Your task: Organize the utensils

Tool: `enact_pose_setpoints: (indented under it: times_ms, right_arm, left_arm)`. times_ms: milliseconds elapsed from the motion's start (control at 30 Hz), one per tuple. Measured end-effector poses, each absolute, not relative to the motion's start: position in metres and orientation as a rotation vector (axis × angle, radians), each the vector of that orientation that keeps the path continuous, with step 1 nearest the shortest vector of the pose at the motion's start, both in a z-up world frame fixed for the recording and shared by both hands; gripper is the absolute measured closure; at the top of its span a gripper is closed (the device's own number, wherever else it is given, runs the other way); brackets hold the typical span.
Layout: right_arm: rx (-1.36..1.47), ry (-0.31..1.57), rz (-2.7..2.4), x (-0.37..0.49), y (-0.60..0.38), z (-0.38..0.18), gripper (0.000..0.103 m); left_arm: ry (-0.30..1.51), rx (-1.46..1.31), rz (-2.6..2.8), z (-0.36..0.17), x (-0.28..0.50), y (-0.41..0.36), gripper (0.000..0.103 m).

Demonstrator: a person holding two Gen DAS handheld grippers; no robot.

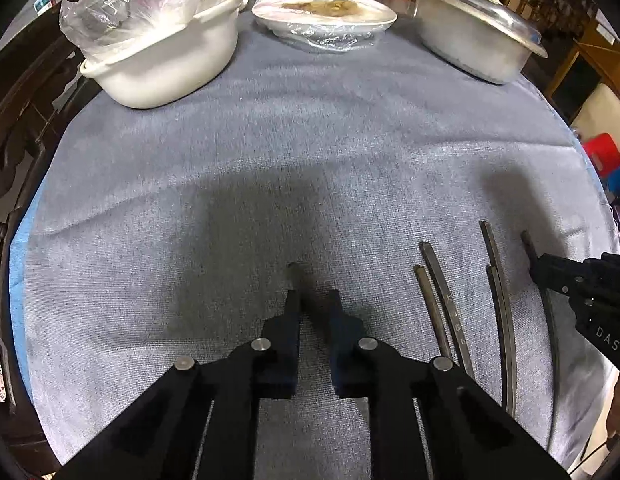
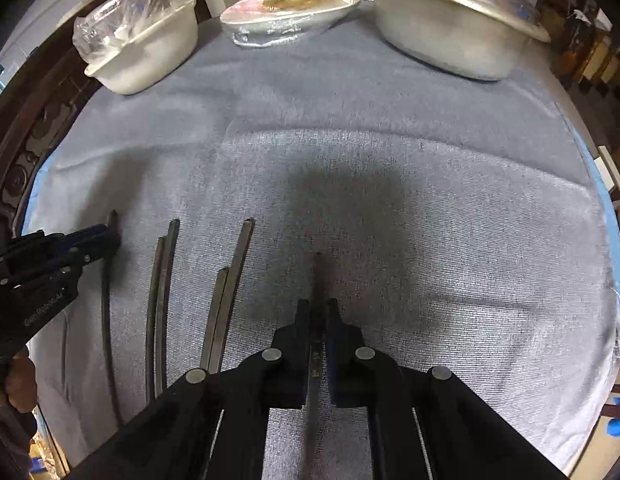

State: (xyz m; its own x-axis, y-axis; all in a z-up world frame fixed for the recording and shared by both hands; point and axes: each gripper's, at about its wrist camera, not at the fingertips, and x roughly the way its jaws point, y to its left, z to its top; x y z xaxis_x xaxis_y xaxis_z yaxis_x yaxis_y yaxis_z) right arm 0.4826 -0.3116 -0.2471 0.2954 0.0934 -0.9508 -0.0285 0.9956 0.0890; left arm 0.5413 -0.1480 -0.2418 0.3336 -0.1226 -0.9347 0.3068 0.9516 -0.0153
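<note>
I have a dark, slim metal chopstick (image 2: 317,344) pinched between the pressed-together jaws of my right gripper (image 2: 318,312), its tip pointing up the grey woven tablecloth (image 2: 430,200) toward the dishes. My left gripper (image 1: 314,300) is likewise nearly closed on another dark chopstick (image 1: 299,280); its end pokes out just past the fingertips, though blur makes the contact hard to read. Between the two grippers lie two pairs of the same long dark chopsticks (image 2: 225,292), each pair touching along its length and roughly parallel to the other, which I judge to be the part already sorted. The two sticks I hold are well apart, one on either side of those pairs, so bringing them together as a third pair looks like what remains. The white ceramic tub (image 1: 165,68), the wrapped oval plate (image 1: 324,16) and the lidded metal pot (image 1: 474,36) sit untouched at the far edge.
</note>
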Motion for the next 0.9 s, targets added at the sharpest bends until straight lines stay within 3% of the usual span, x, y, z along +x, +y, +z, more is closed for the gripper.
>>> enact_pose_setpoints:
  times_ms: [200,667,900]
  right_arm:
    - [0.165,1.179,0.103,0.452,-0.323,-0.239,0.096]
    - [0.195,0.661,0.127,0.297,-0.318,-0.114,0.096]
    - [0.165,0.401,0.087,0.204,-0.295,-0.056,0.096]
  left_arm:
    - [1.139,0.074,-0.305,-0.233,0.508,-0.122,0.098]
    - [0.631,0.004,-0.384,-0.065,0.339,-0.076,0.098]
    - [0.435,-0.054,-0.393,-0.025,0.269,-0.061,0.098]
